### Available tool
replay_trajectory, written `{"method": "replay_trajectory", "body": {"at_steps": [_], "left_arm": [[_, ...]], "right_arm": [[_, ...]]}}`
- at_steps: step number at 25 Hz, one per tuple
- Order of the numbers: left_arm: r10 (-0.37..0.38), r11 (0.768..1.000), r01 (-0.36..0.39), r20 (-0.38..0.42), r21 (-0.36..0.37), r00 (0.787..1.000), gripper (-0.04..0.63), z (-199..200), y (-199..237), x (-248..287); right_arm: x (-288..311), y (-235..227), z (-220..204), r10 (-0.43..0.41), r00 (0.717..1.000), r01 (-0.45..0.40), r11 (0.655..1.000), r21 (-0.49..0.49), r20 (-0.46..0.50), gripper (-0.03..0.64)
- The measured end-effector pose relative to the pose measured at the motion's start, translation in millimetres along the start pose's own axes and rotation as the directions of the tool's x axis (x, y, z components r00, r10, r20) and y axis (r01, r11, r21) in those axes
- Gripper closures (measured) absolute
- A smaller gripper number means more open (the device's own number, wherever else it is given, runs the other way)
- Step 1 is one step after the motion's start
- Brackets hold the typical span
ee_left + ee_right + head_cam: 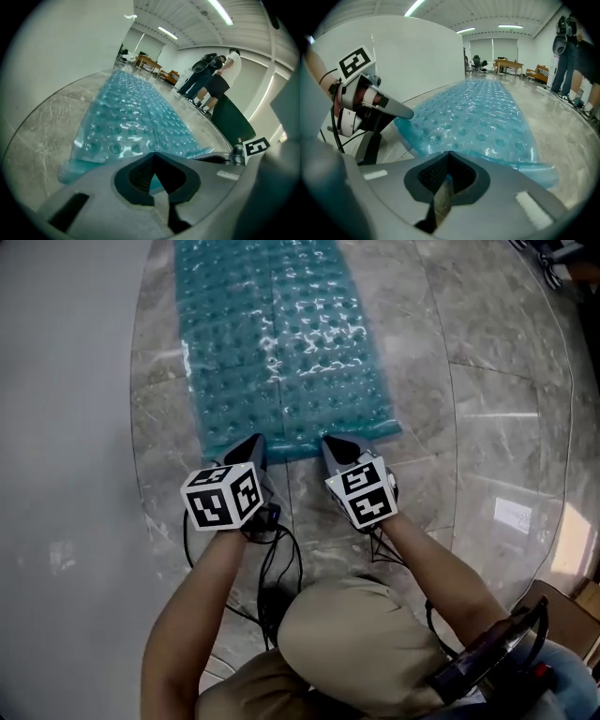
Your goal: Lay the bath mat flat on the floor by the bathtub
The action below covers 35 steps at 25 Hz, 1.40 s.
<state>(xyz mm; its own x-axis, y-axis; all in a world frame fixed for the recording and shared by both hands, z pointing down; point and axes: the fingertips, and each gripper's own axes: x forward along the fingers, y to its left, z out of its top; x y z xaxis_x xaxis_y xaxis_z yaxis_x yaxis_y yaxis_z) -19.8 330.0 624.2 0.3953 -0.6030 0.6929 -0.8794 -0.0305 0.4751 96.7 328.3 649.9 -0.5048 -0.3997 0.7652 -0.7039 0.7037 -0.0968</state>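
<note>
**Both tools clamped on near edge of mat, mat on floor beside white panel**

Translucent teal plastic bath mat [281,343]: long rectangle, glossy, covered in rows of round bumps, one lengthwise crease down the middle. It lies on the grey marble-look tile floor [487,427], polished and reflective, thin grout lines. Its left long side runs just beside a smooth matte white panel [66,427].

Left tool [255,442] and right tool [334,442]: grey moulded plastic, tapered jaws, each carrying a white cube with black square markers [223,495]. Both sit side by side at the mat's near short edge. Jaws closed tight on both, nipping that edge.

Head view only: full layout, mat mostly flat, bare forearms, beige-trousered knee [356,634], black cables trailing under the left wrist.

Left gripper view only: near-left corner of the mat droops below the held edge; teal shows through the gap behind the jaw tips. Standing people [215,75] off to the right in the background.

Right gripper view only: near-right corner droops the same way, and the held edge bulges up off the floor. The left tool shows alongside. Wooden desks [508,63] at the far end, strip lights on the ceiling.
</note>
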Motion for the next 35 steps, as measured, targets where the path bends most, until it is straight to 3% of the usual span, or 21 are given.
{"method": "replay_trajectory", "body": {"at_steps": [2, 5, 13, 18, 21, 24, 27, 32, 33, 35], "left_arm": [[-0.008, 0.998, 0.006, -0.031, -0.061, 0.999, 0.589, -9, 2, 1], [-0.007, 0.997, 0.004, -0.037, -0.081, 0.999, 0.589, -12, 5, 6], [0.049, 0.998, -0.048, -0.017, 0.026, 0.999, 0.589, -11, 4, 9], [0.054, 0.99, -0.066, 0.095, 0.124, 0.994, 0.589, 13, 1, 4], [0.034, 0.982, -0.072, 0.211, 0.175, 0.977, 0.589, 42, -7, -4], [0.01, 0.95, -0.127, 0.379, 0.285, 0.925, 0.589, 86, -34, -26], [-0.042, 0.911, -0.194, 0.55, 0.363, 0.834, 0.588, 130, -70, -63], [-0.144, 0.877, -0.233, 0.693, 0.421, 0.707, 0.588, 177, -124, -112], [-0.155, 0.873, -0.24, 0.708, 0.424, 0.689, 0.588, 181, -132, -119], [-0.171, 0.863, -0.248, 0.717, 0.441, 0.676, 0.588, 183, -144, -126]], "right_arm": [[-2, -2, 0, -0.003, 1.0, 0.003, 1.0, 0.003, 0.002, 0.611], [-3, -4, 2, -0.006, 1.0, 0.006, 1.0, 0.011, 0.004, 0.611], [-2, -4, 2, 0.061, 0.998, -0.06, 0.997, 0.046, -0.022, 0.609], [-6, -11, 25, 0.063, 0.997, -0.064, 0.998, 0.019, 0.035, 0.609], [-8, -21, 52, 0.042, 0.995, -0.043, 0.999, 0.005, 0.087, 0.611], [-31, -20, 99, 0.033, 0.966, -0.017, 0.998, -0.062, 0.256, 0.611], [-78, -4, 154, 0.053, 0.872, -0.002, 0.995, -0.104, 0.486, 0.611], [-124, 8, 207, 0.073, 0.779, -0.001, 0.993, -0.116, 0.623, 0.611], [-130, 10, 215, 0.079, 0.763, 0.006, 0.992, -0.13, 0.642, 0.611], [-142, 13, 228, 0.083, 0.731, 0.023, 0.989, -0.146, 0.678, 0.611]]}}
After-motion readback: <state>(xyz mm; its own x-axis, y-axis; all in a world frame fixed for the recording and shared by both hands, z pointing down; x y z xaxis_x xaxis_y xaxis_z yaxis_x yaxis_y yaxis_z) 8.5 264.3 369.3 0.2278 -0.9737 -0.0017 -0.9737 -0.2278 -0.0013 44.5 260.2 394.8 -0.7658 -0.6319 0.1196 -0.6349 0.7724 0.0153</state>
